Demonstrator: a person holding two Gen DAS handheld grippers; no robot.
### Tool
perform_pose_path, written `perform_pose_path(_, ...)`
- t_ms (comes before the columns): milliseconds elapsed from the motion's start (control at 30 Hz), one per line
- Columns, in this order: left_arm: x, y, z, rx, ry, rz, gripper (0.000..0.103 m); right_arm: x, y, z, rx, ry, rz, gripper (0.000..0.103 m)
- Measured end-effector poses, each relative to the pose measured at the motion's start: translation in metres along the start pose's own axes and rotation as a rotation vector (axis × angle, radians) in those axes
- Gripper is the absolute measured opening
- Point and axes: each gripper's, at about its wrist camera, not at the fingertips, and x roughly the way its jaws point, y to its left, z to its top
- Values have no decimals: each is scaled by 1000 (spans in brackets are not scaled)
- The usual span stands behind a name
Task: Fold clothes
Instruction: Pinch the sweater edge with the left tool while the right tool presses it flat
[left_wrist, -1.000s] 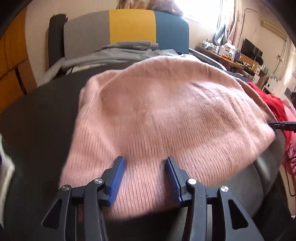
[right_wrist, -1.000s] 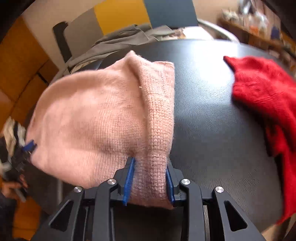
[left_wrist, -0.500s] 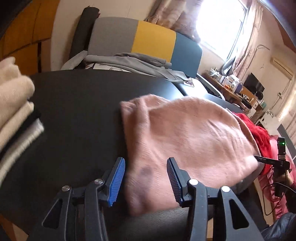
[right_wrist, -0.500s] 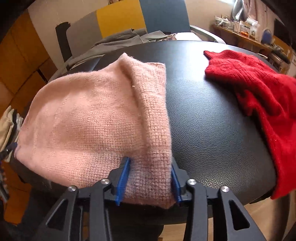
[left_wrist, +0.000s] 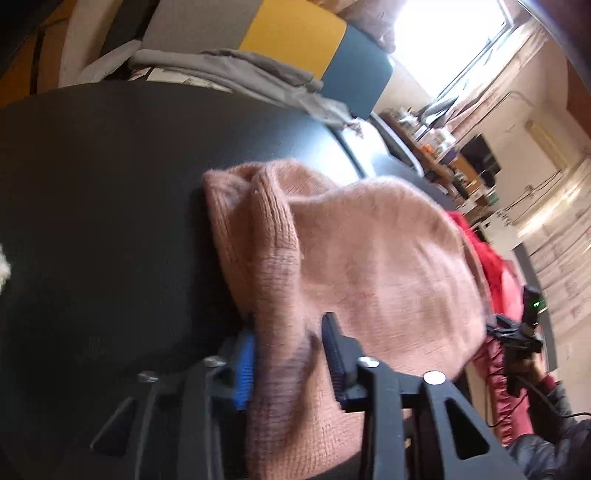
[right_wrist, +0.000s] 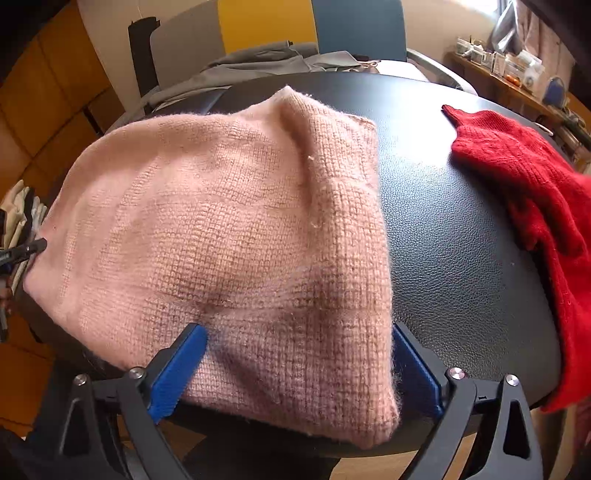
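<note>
left gripper (left_wrist: 290, 354) just closing, pinching pink sweater (left_wrist: 369, 258) edge between fingers. right gripper (right_wrist: 299, 369) just opened wide (sweater corner between fingers, unpressed).

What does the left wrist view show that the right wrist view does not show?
Left wrist only: the left gripper, just closing, pinching the pink sweater's edge, and a bright window.
Right wrist only: the right gripper, just opened, straddling the sweater, and stacked clothes.
Both: the sweater, the red garment, the black table, the chair.
</note>
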Motion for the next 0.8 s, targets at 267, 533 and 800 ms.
perform_pose_path(267, 6, -19, -3, 126, 49, 153, 28, -53, 31, 6, -89, -186, -103, 103)
perform_pose_path(533, -1, -34, 13, 175, -29, 162, 30, 0, 120, 31, -240, -73, 4, 103)
perform_pose_path(800, 26, -21, 23, 135, 57, 176, 27, 29, 134, 23, -256, -38, -58, 103)
